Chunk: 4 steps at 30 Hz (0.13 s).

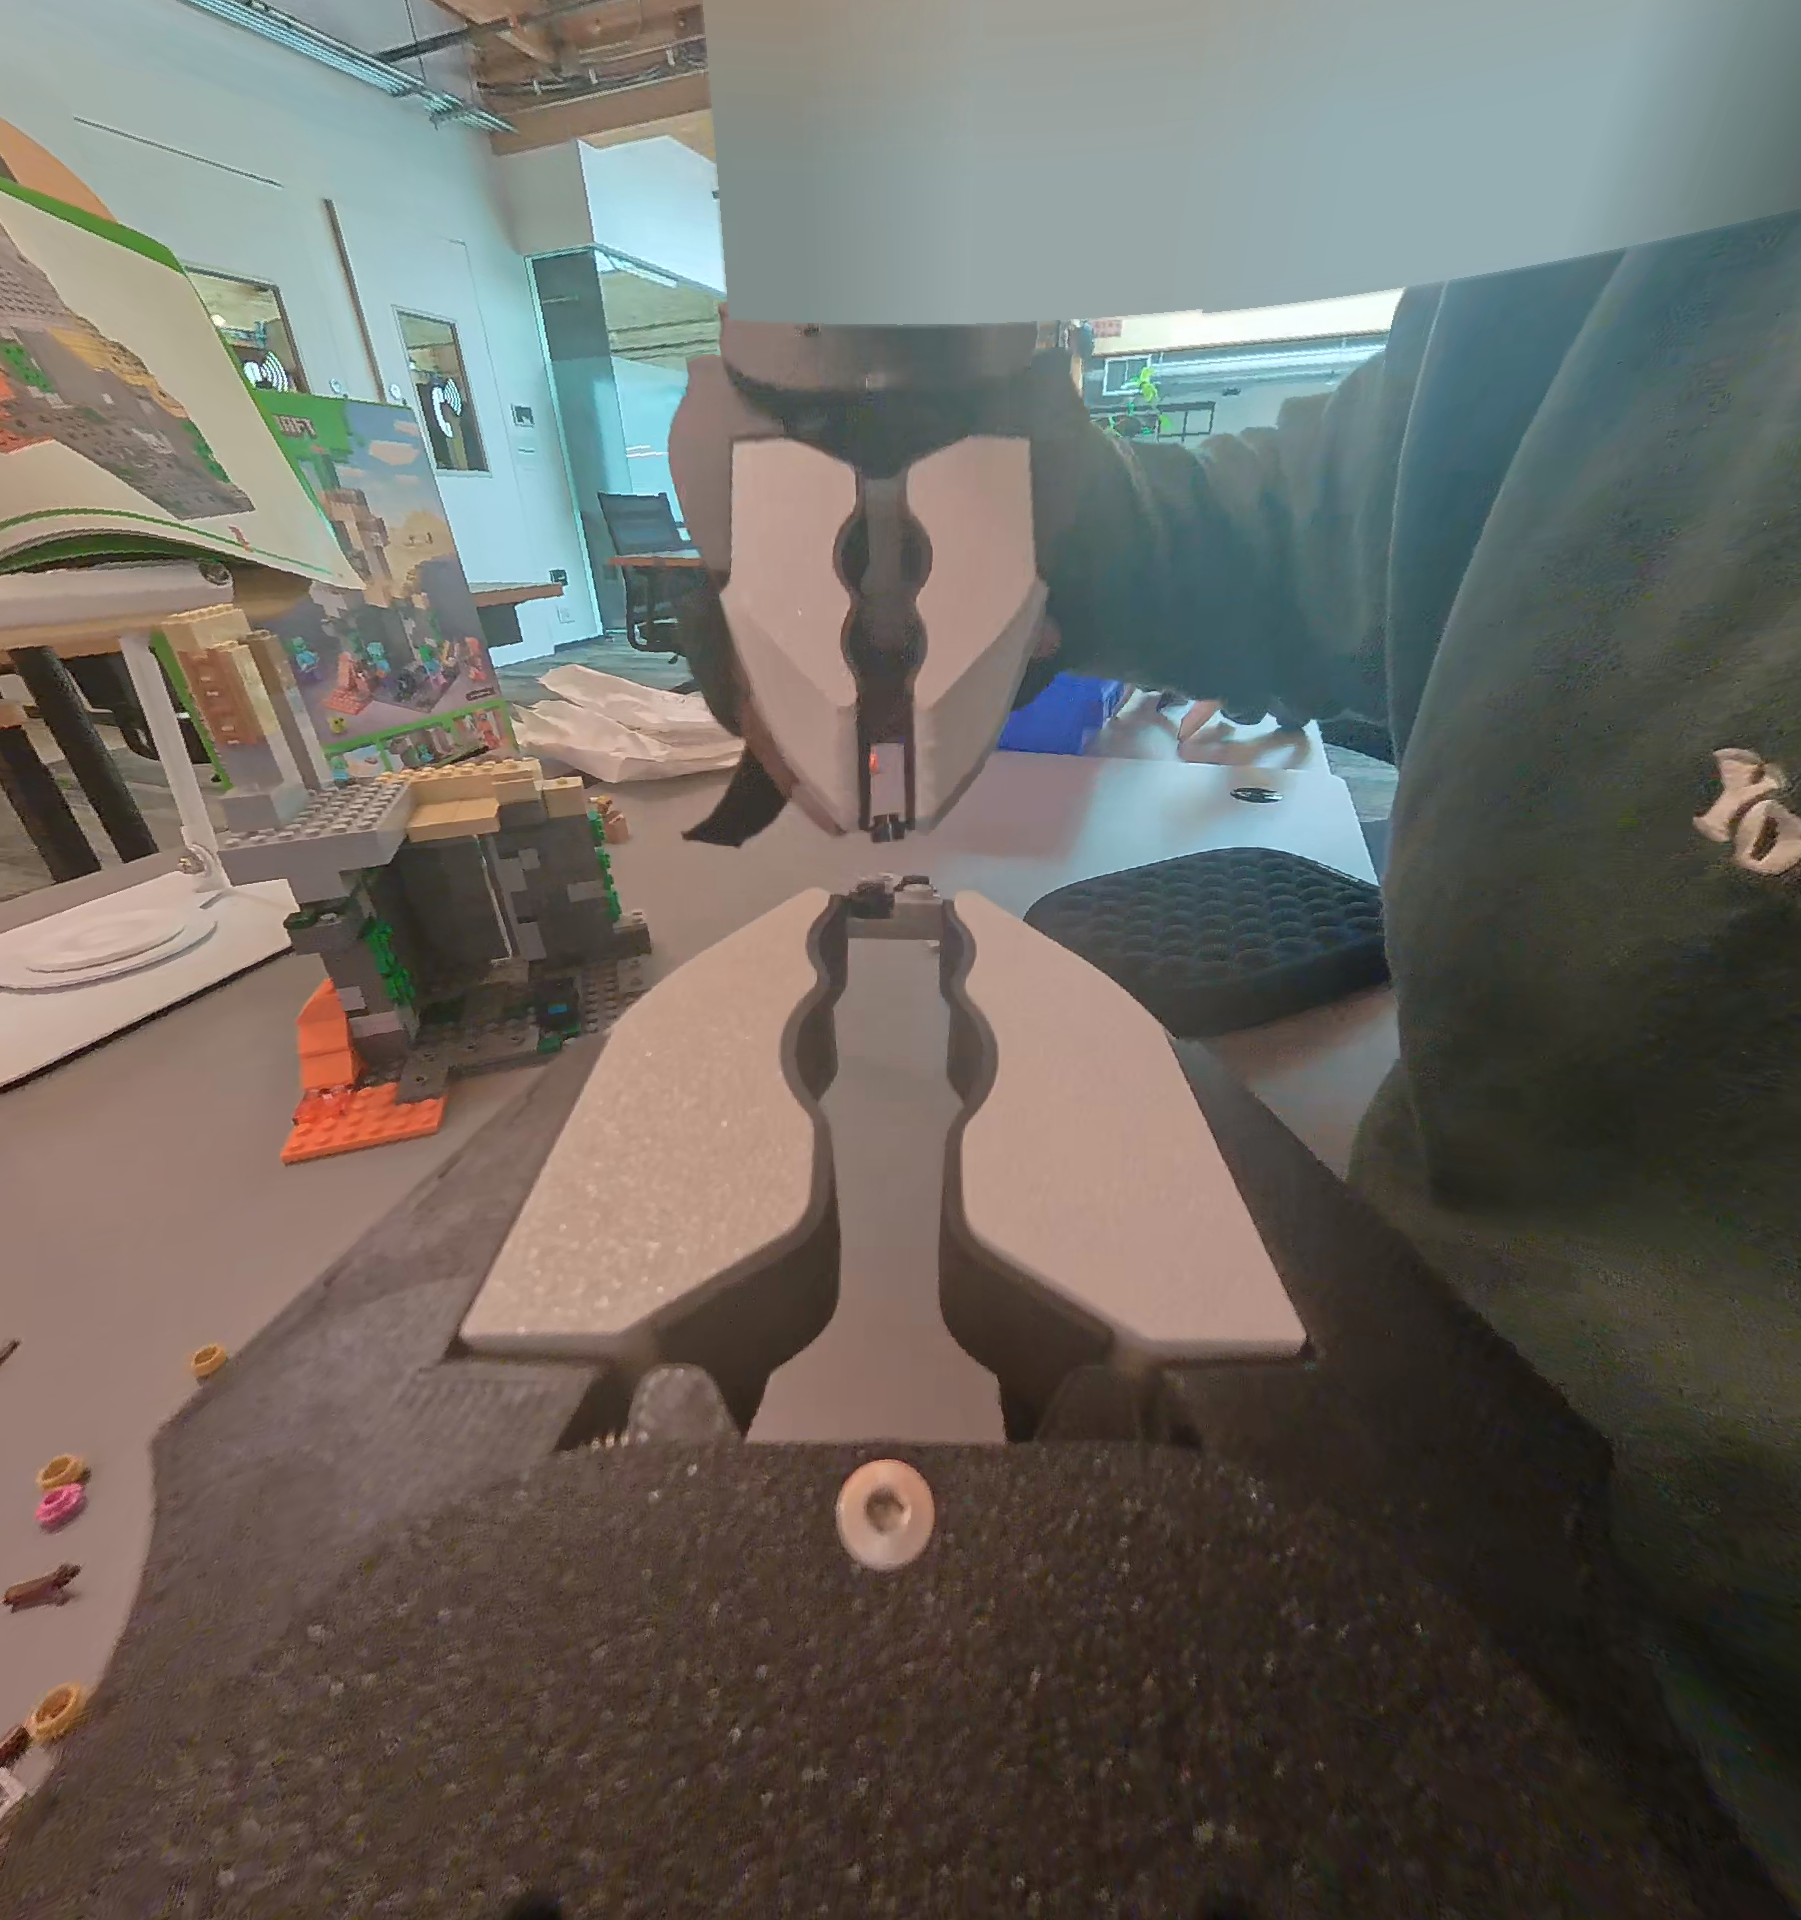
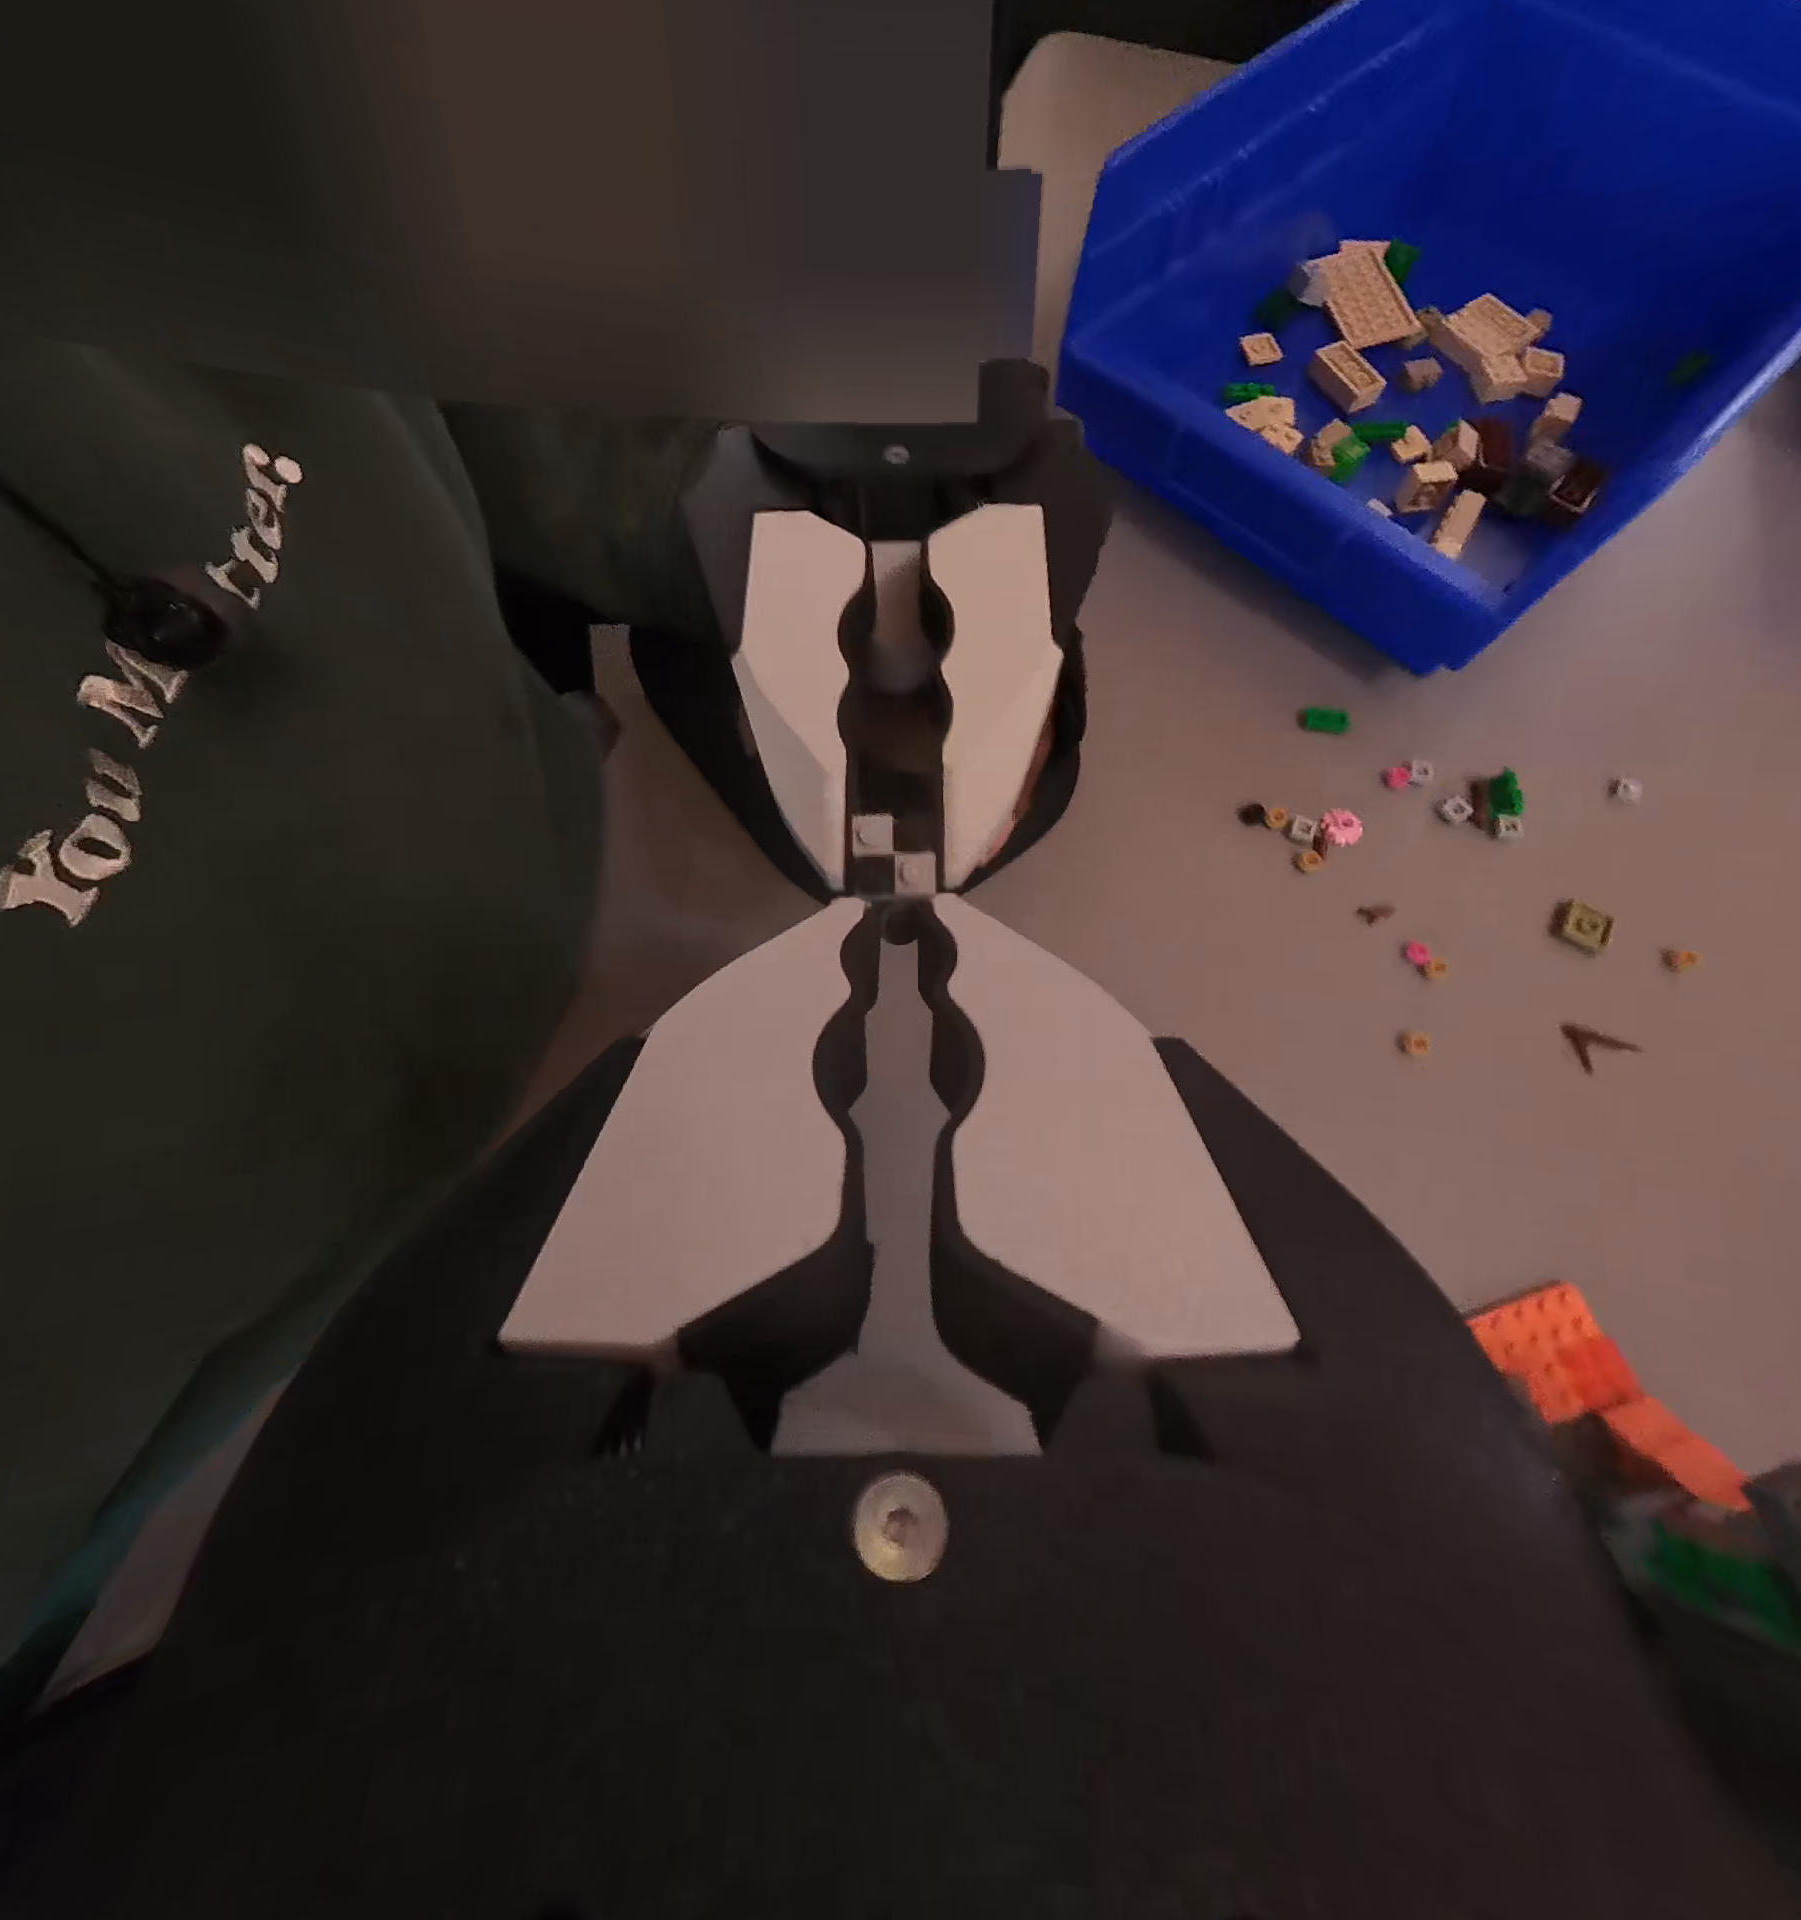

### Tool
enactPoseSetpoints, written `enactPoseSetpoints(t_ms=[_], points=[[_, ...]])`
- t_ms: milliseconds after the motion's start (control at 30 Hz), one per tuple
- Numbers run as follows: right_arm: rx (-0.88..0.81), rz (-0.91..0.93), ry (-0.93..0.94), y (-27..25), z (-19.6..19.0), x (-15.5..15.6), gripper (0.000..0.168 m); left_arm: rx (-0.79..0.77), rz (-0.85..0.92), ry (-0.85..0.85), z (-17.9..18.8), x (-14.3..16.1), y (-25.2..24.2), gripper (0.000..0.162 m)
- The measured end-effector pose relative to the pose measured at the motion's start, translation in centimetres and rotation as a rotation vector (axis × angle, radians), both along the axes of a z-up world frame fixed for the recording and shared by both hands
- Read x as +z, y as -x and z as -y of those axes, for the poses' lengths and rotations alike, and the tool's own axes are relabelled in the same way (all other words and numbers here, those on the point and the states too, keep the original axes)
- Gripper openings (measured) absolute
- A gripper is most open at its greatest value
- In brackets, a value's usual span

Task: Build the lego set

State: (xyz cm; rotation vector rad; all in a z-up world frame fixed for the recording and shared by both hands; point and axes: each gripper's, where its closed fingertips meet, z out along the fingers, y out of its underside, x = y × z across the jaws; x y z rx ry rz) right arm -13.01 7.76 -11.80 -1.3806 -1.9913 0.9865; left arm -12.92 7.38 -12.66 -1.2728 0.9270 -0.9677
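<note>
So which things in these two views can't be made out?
- Right wrist view: the small dark piece in the right hand-held gripper is too small and mostly hidden by the fingers.
- Left wrist view: the loose bits are cut off by the left edge.
- Right wrist view: the lego build is blurred and cut off.

Two grippers show, the left gripper [image 1: 894, 902] and the right gripper [image 2: 894, 914], each with two pale fingers. One blue bin [image 2: 1166, 312] stands on the table, its tan, green and dark bricks too heaped to count. One partly built model [image 1: 439, 935] on one orange plate stands near one set box [image 1: 397, 582] and one open instruction booklet [image 1: 75, 364]. One dark dimpled mat [image 1: 1208, 935] lies near the person. In the right wrist view, three pink pieces, among them a pink flower [image 2: 1341, 827], lie among many small scattered bits that are too tiny to tally
</note>
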Motion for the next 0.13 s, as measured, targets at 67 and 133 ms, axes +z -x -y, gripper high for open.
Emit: enactPoseSetpoints(t_ms=[67,133], points=[[0.022,0.009,-0.022,0.51,0.35,0.3,0.006,0.001,-0.001,-0.007,0.06,0.03,-0.01,0.016],[0.037,0.018,-0.037,0.87,0.58,0.43,0.006,0.002,-0.001,-0.015,0.13,0.08,-0.02,0.016]])
